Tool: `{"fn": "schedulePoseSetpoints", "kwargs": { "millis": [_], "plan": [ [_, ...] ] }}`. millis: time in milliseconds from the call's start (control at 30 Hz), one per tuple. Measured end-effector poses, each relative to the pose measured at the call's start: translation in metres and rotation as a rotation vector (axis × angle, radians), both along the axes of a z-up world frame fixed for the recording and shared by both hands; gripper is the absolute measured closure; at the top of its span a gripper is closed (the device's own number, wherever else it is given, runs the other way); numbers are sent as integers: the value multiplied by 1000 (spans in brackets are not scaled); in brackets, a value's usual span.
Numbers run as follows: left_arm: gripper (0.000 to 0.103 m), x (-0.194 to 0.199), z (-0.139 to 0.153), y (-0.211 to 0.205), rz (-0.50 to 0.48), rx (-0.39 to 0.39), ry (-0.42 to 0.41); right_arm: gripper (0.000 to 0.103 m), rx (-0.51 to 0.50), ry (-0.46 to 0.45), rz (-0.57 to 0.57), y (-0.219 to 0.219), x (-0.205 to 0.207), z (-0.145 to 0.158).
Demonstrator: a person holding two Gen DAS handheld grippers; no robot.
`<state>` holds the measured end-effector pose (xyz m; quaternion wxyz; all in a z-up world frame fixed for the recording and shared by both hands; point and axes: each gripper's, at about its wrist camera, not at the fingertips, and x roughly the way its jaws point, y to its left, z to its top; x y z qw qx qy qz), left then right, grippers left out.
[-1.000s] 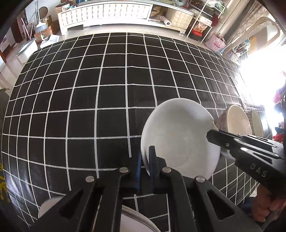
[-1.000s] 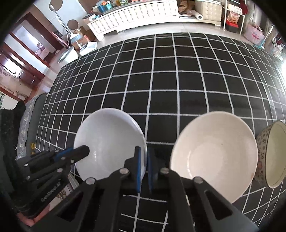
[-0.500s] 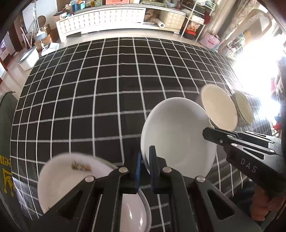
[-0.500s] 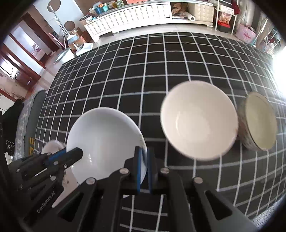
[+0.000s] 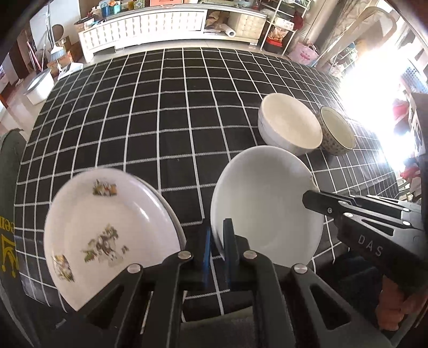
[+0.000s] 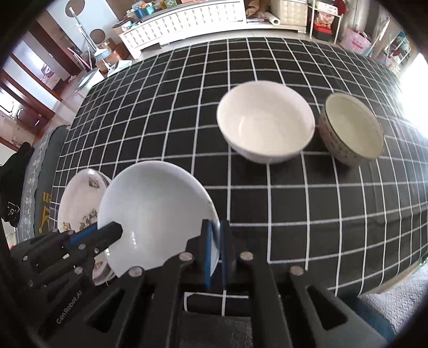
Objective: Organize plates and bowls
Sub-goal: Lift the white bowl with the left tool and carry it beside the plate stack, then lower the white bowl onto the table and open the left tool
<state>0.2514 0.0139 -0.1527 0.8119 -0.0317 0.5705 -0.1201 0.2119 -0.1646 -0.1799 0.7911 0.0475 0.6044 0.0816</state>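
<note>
Where floral plate (image 5: 107,230) blurs (stack hidden).

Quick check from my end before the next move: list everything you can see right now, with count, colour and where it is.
plain plate: 1, white, held above the cloth at the near edge, gripped at opposite rims by both grippers
flowered plates: a stack, at least 2, white with green and yellow print, near left edge of the table
plain bowl: 1, white, right of centre on the cloth
patterned bowl: 1, speckled outside, cream inside, just right of the plain bowl
tablecloth: 1, black with a white grid, covering the table
cabinet: 1, white, against the far wall
left gripper: shut on the plate's left rim
right gripper: shut on the plate's right rim
</note>
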Motion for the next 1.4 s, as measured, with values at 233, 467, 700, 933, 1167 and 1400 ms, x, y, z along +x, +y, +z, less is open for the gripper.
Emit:
{"fn": "schedulePoseSetpoints", "kwargs": {
  "millis": [233, 467, 700, 933, 1167, 1400],
  "plan": [
    [96, -2, -30, -2, -3, 14, 56, 94, 9, 58, 1, 1, 0, -24],
    [96, 4, -41, 1, -3, 3, 77, 94, 12, 65, 3, 4, 2, -29],
    [96, 4, -44, 0, -13, 6, 74, 94, 7, 66, 11, 7, 2, -28],
    [96, 2, -43, 2, -21, 8, 72, 93, 12, 47, -4, 3, 0, -22],
    [77, -1, -26, 5, -25, 18, 19, 80, -14, 28, -13, -2, -2, -16],
    [77, -9, 6, 8, -19, 35, -37, 78, -57, -34, -28, -14, -11, 18]
  ]
}}
